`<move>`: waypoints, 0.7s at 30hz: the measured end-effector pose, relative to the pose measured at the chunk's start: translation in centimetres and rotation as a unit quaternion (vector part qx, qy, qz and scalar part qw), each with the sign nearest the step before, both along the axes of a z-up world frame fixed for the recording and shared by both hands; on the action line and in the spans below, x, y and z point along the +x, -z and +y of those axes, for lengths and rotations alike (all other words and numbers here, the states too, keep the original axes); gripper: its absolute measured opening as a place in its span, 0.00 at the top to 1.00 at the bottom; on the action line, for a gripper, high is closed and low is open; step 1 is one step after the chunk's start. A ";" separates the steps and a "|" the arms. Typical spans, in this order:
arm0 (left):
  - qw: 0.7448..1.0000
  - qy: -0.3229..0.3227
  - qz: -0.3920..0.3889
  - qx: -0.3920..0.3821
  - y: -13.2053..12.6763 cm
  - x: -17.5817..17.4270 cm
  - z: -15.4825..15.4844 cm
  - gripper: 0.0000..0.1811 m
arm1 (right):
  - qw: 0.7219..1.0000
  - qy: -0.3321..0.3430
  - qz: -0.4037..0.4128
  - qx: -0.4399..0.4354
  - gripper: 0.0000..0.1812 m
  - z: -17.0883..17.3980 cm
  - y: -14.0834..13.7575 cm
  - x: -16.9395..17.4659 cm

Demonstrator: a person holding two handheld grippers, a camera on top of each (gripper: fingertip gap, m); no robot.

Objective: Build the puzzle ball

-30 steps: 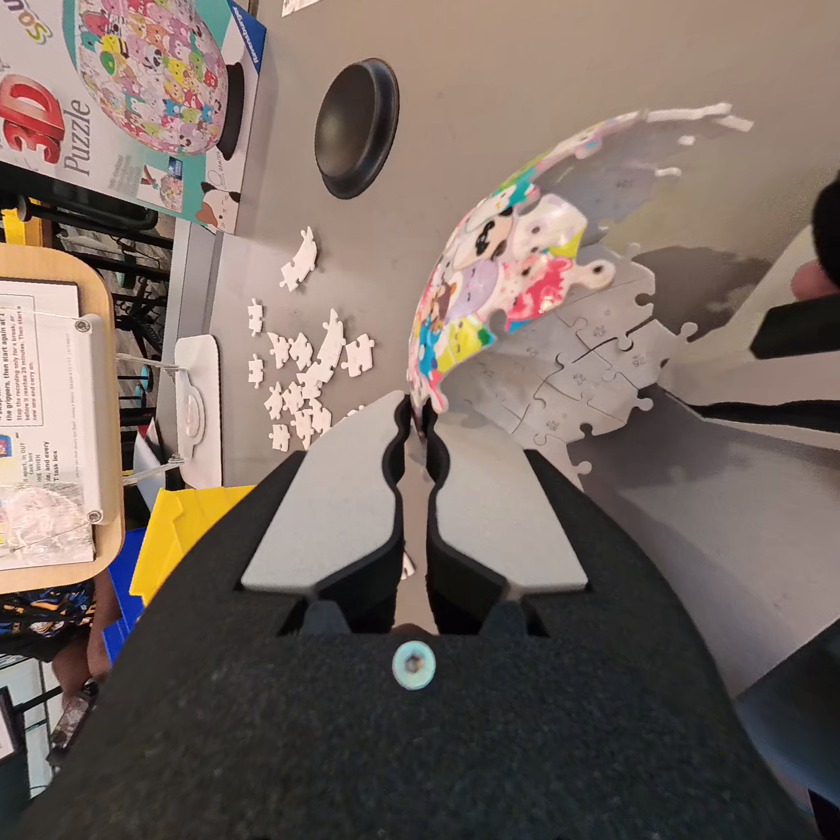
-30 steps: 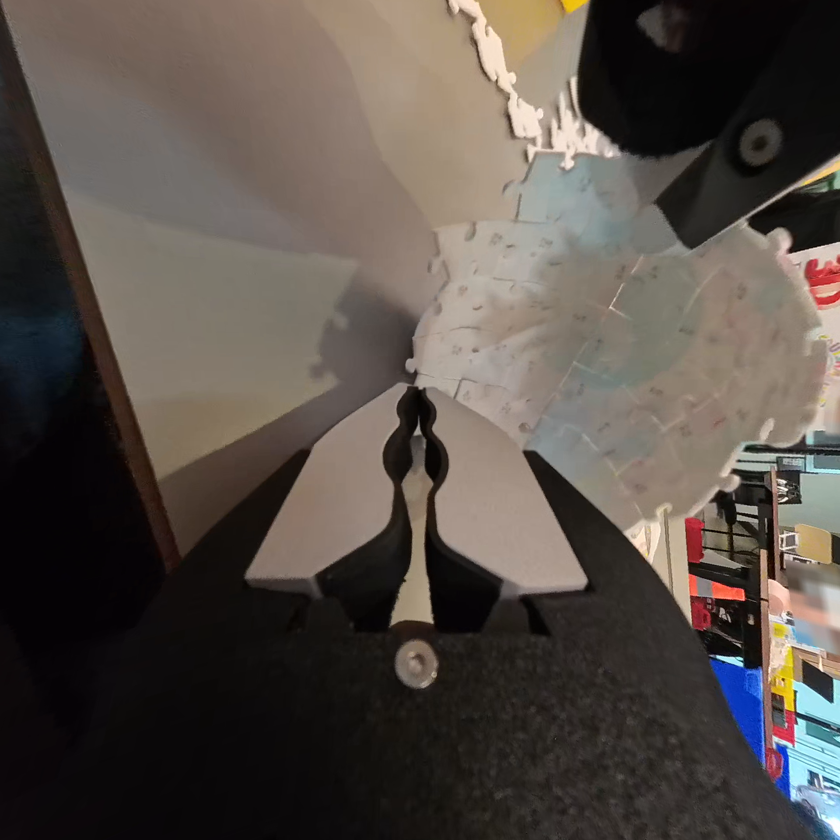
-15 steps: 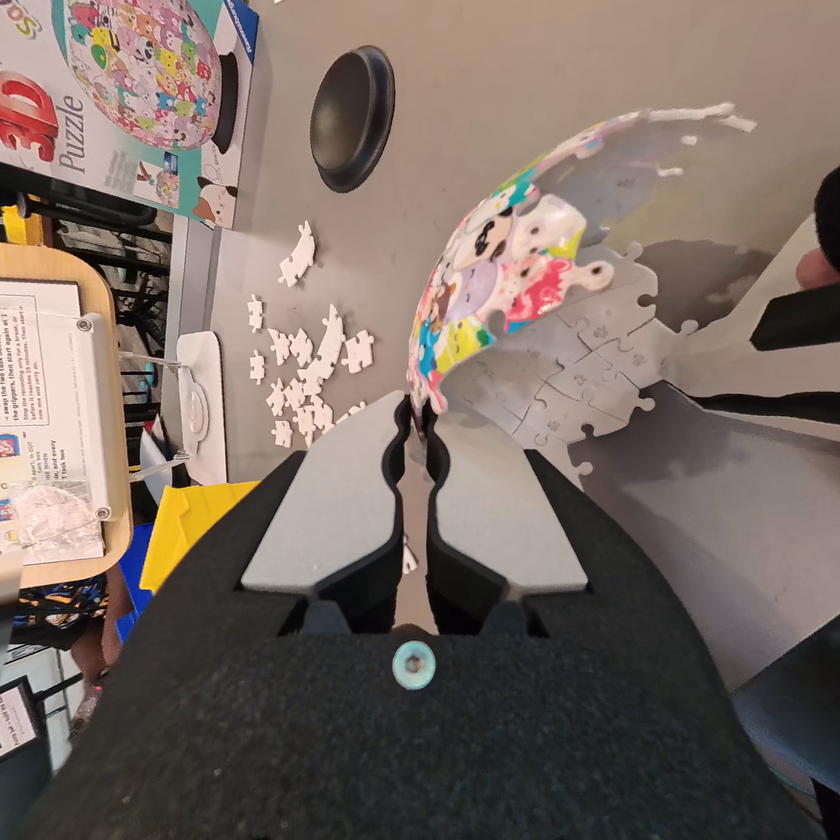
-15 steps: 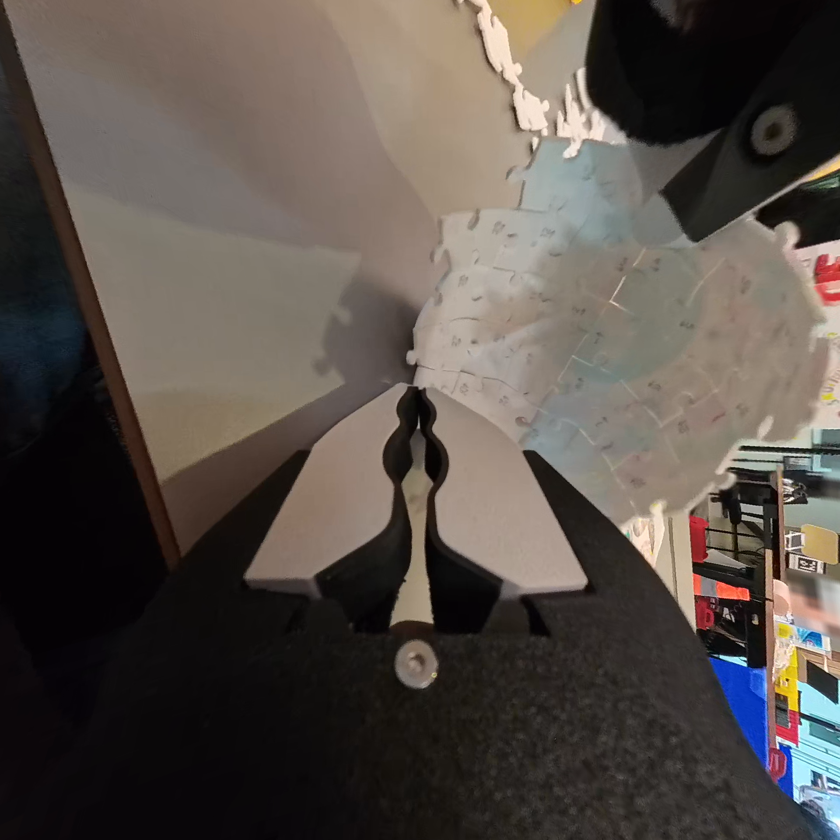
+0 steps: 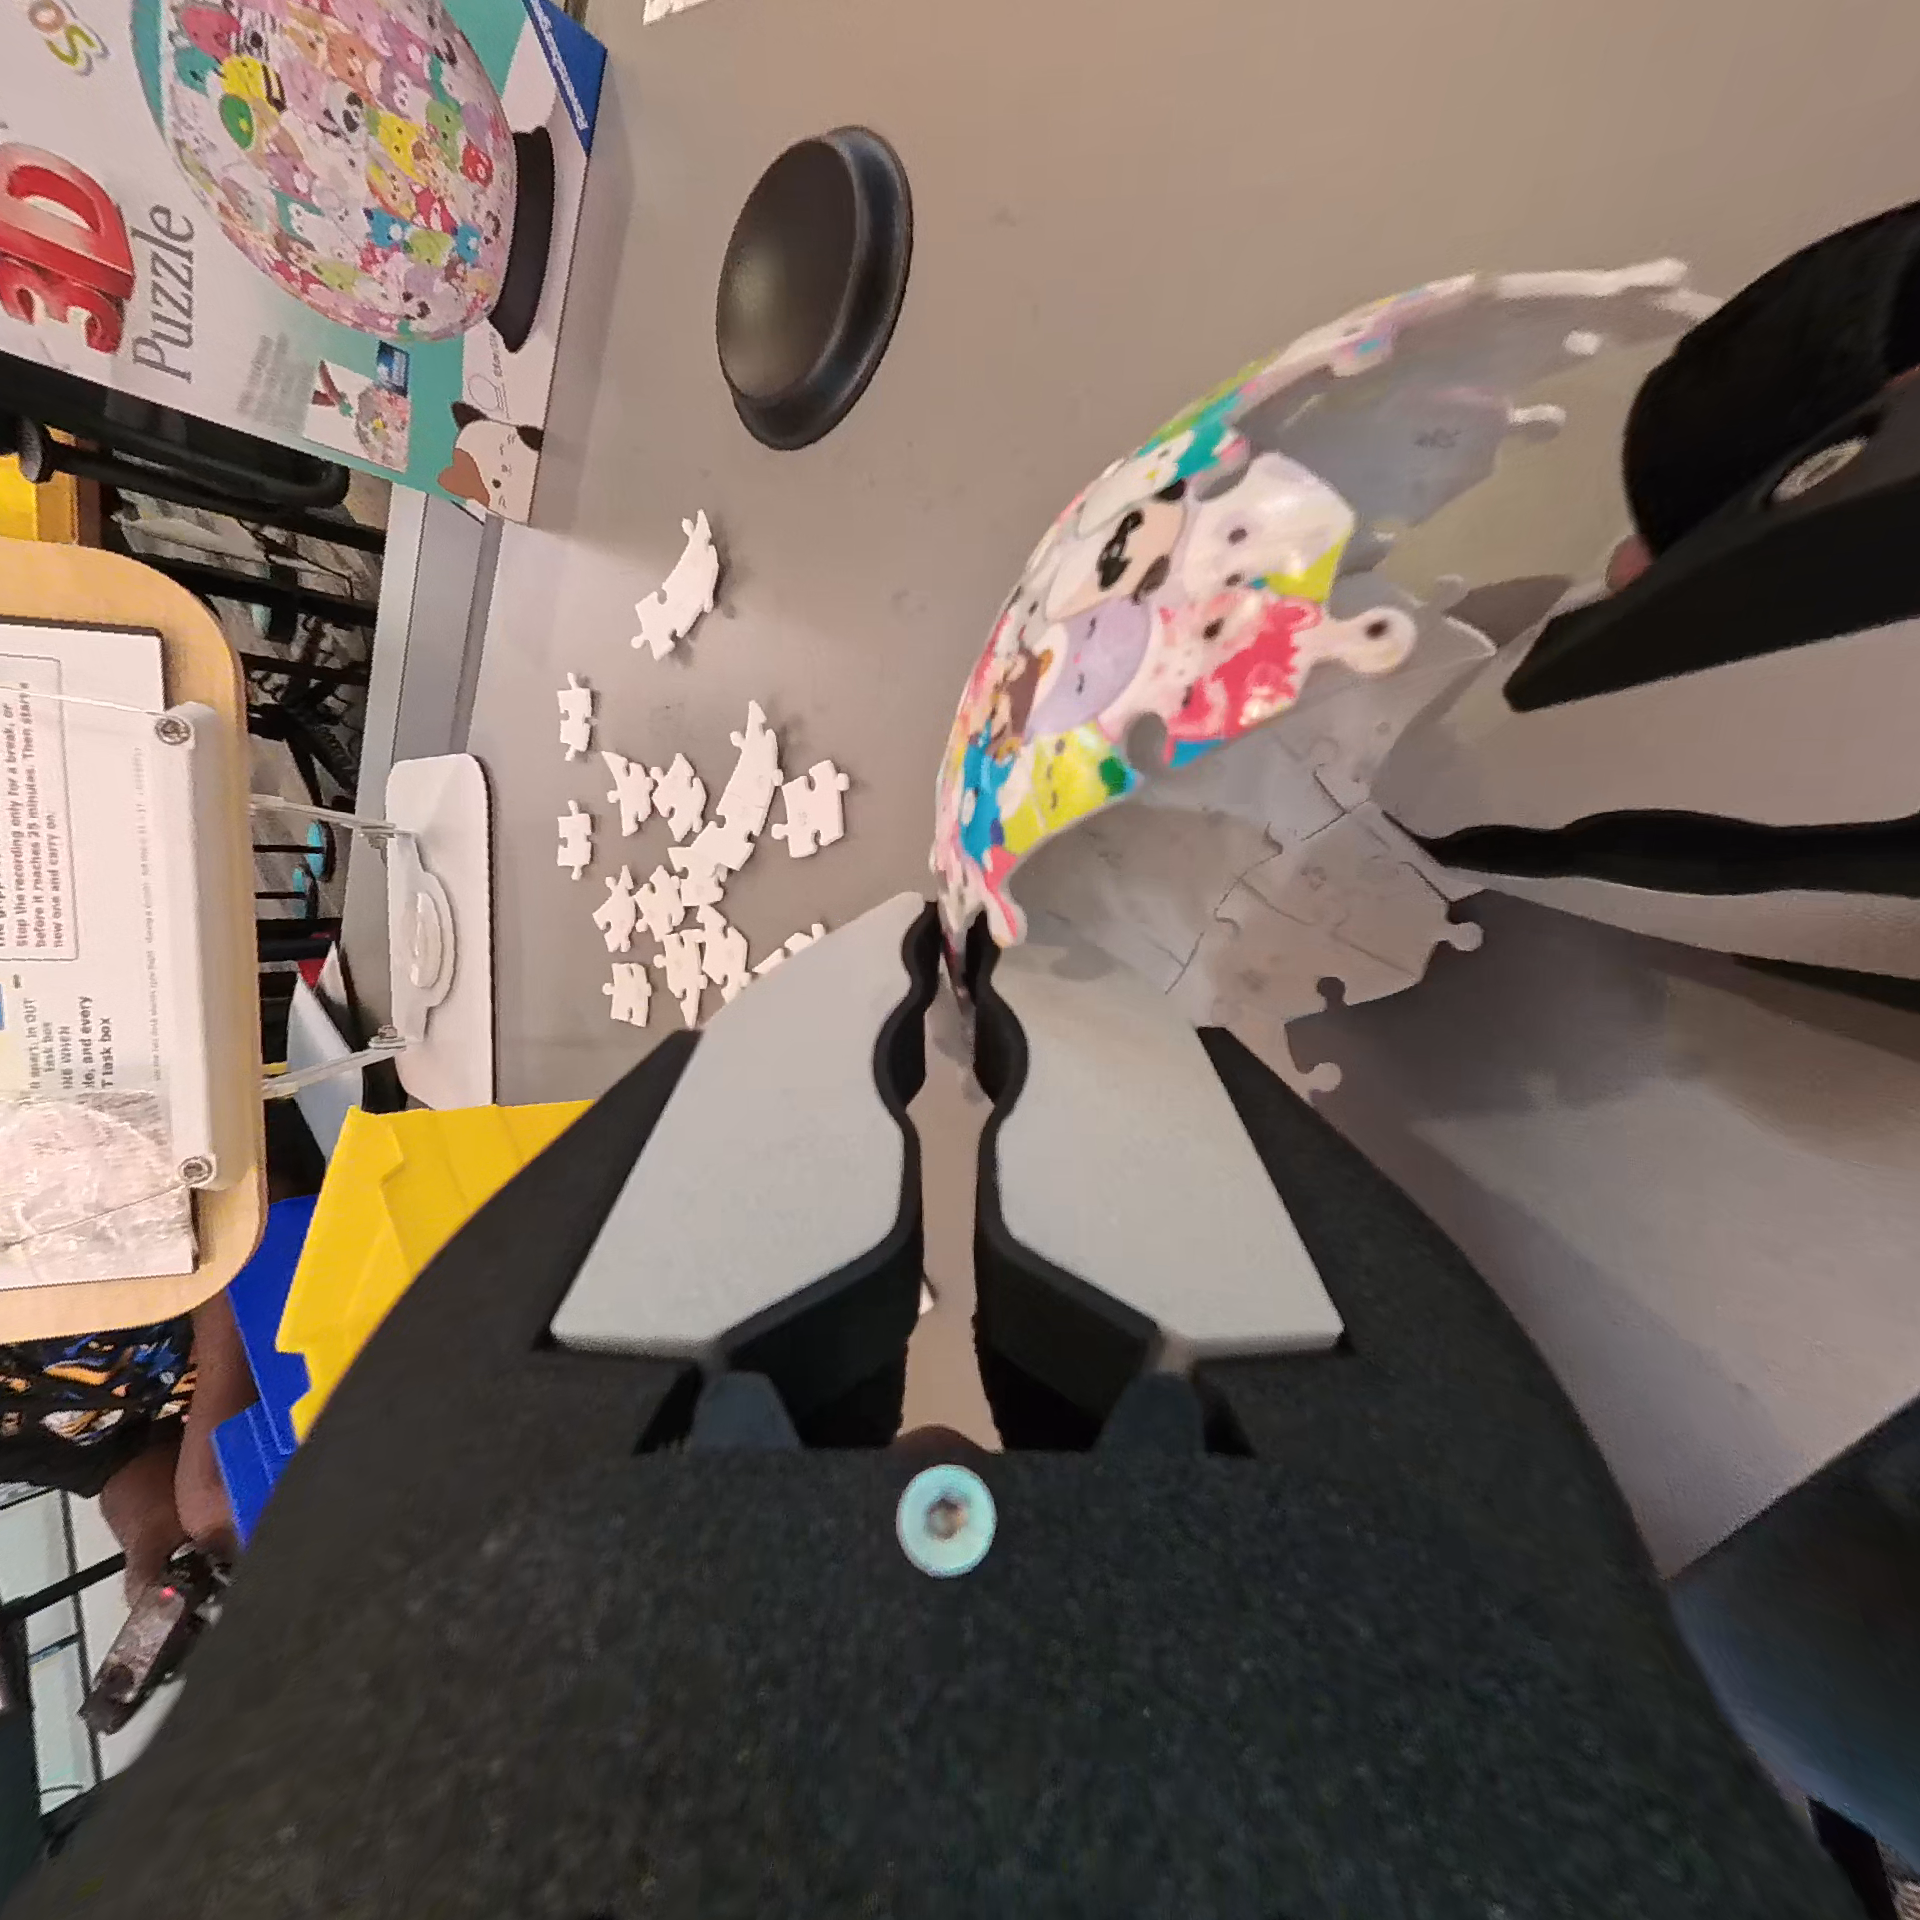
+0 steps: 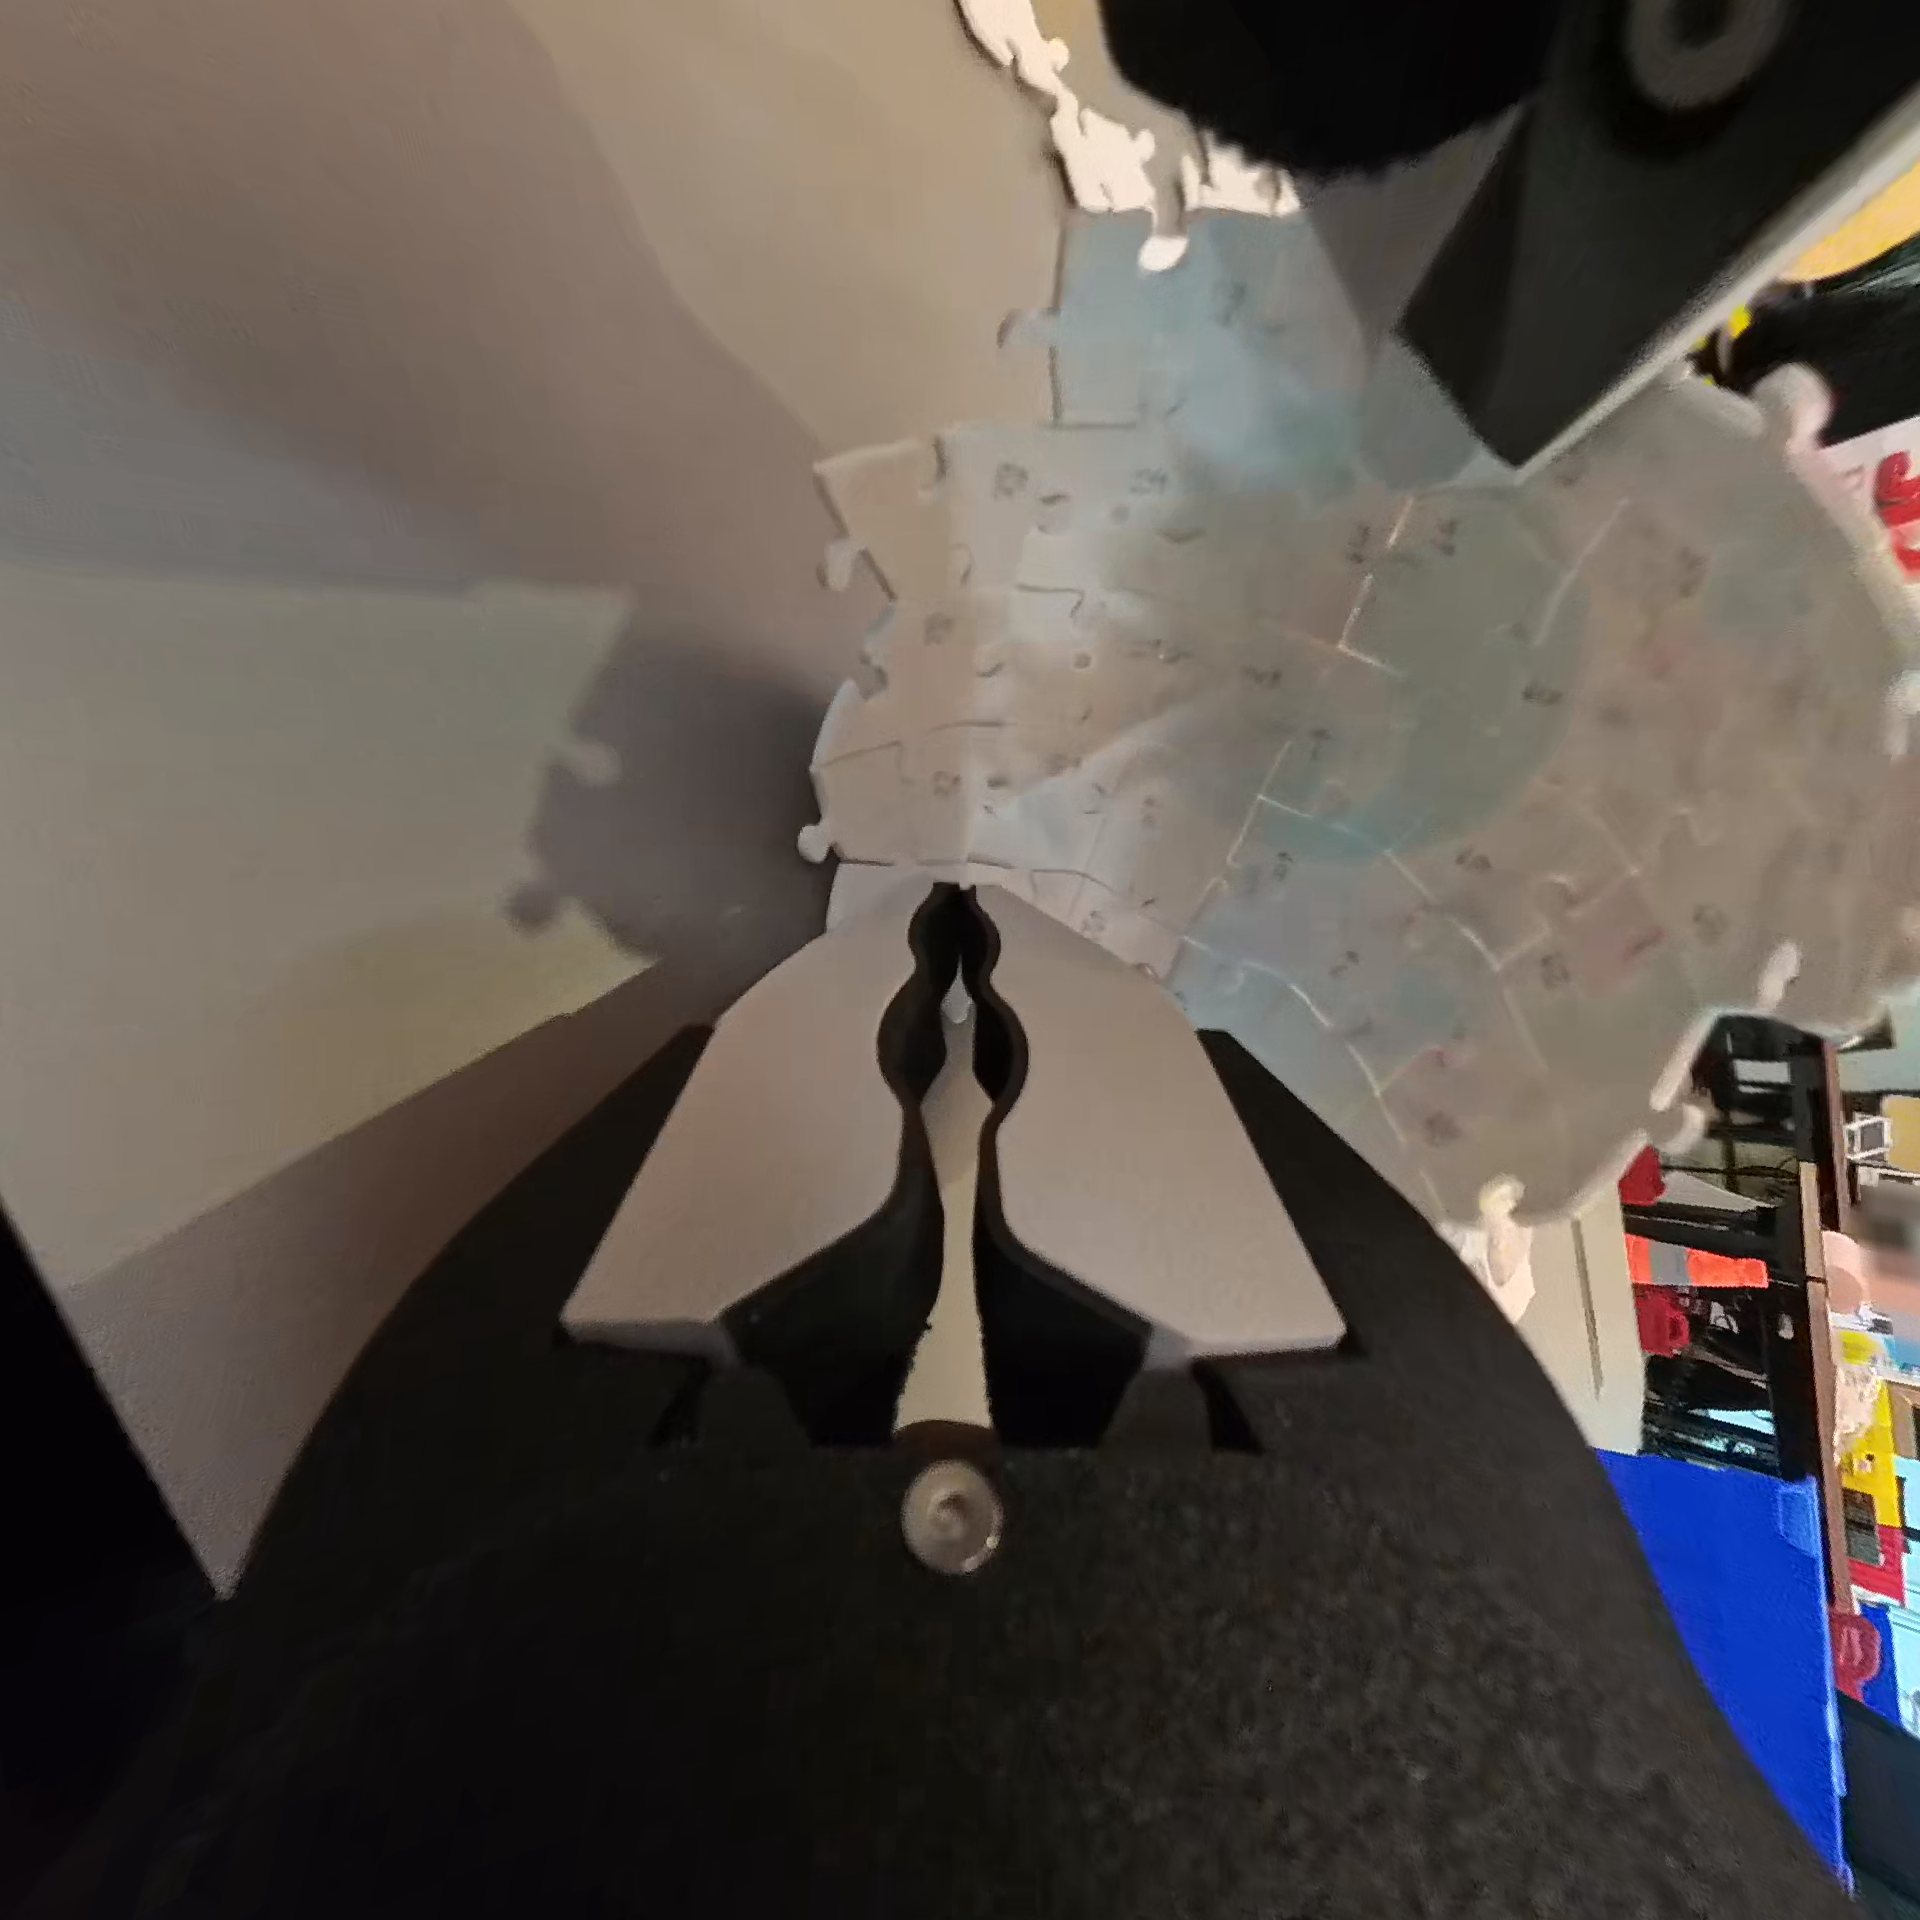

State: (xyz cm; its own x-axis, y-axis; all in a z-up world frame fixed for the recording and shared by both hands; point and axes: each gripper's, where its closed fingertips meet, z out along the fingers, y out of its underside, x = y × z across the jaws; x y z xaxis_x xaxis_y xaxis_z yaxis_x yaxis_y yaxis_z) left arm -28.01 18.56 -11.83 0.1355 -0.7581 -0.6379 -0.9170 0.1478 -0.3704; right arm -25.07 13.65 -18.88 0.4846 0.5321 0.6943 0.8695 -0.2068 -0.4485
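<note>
- The half-built puzzle ball (image 5: 1164, 665) is held above the tabletop (image 5: 1143, 156), its rim pinched by the left claw (image 5: 951, 935) and the right claw (image 6: 954, 904).
- Loose pieces (image 5: 686, 831) are still to be fitted; one claw must probably be freed.
- The shell is seen slightly closer than before.

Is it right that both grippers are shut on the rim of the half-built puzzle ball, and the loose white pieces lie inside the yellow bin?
Not quite. The loose white pieces lie on the grey table, not inside the yellow bin; the left wrist view shows this. The rest holds: the left gripper and right gripper are shut on the rim of the puzzle ball.
</note>
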 end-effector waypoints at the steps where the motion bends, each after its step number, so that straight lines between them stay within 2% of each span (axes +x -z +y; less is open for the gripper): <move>1: 1.000 -0.004 0.000 -0.003 0.2 -0.1 0.1 0.98 | 1.000 0.004 -0.002 0.004 1.00 0.1 -0.2 0.2; 4: 1.000 -0.020 -0.015 -0.016 0.6 -0.6 0.4 0.98 | 0.999 -0.004 0.005 0.034 1.00 -0.5 -1.7 0.3; 8: 0.994 -0.056 -0.070 -0.058 0.9 -1.1 0.9 0.99 | 0.996 -0.026 0.045 0.076 1.00 -2.2 -4.8 0.5; 11: 0.985 -0.084 -0.120 -0.092 1.1 -1.5 1.3 0.99 | 0.993 -0.014 0.086 0.084 1.00 -3.4 -5.8 1.8; 16: 0.952 -0.139 -0.217 -0.166 2.2 -2.1 1.8 0.99 | 0.987 0.043 0.151 0.022 1.00 -3.8 -3.7 5.0; 21: 0.910 -0.183 -0.298 -0.222 3.2 -2.3 2.0 0.99 | 0.974 0.068 0.212 -0.025 1.00 -3.3 -2.9 6.3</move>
State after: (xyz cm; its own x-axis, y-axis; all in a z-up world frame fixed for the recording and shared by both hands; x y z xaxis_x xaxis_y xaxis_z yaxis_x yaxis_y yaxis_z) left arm -30.32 20.58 -15.05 0.6529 -0.7574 -0.0102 -0.4909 -0.4127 -0.7673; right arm -18.73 10.37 -15.96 0.7912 0.4704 0.3907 0.5706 -0.3382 -0.7483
